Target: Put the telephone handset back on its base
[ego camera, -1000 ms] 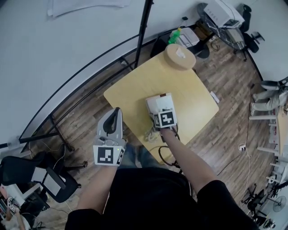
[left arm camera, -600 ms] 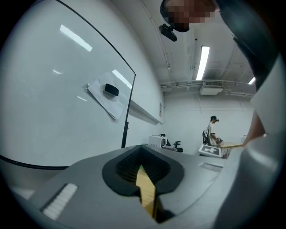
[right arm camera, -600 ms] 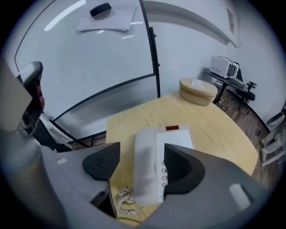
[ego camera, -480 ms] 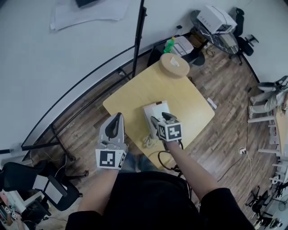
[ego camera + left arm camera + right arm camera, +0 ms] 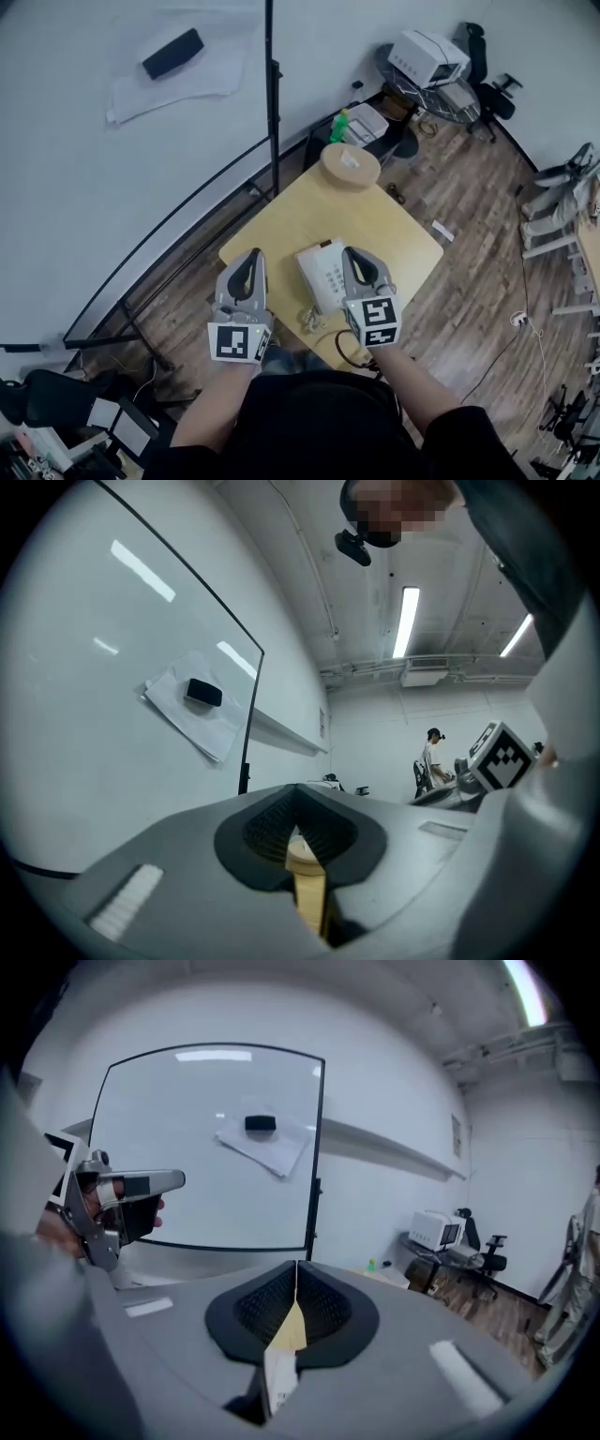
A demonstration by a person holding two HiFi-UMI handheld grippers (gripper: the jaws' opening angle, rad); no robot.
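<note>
While left gripper (image 5: 252, 254) and right gripper (image 5: 352, 252) hang clenched and empty at nine and three o'clock of the telephone (image 5: 323, 276), confirm its handset (image 5: 308, 271) lies flush.

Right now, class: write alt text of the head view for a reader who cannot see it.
A white telephone sits on a small wooden table, its handset apparently on the base. The person holds the left tongs and right tongs either side of it, both shut and empty, the right just closed.
</note>
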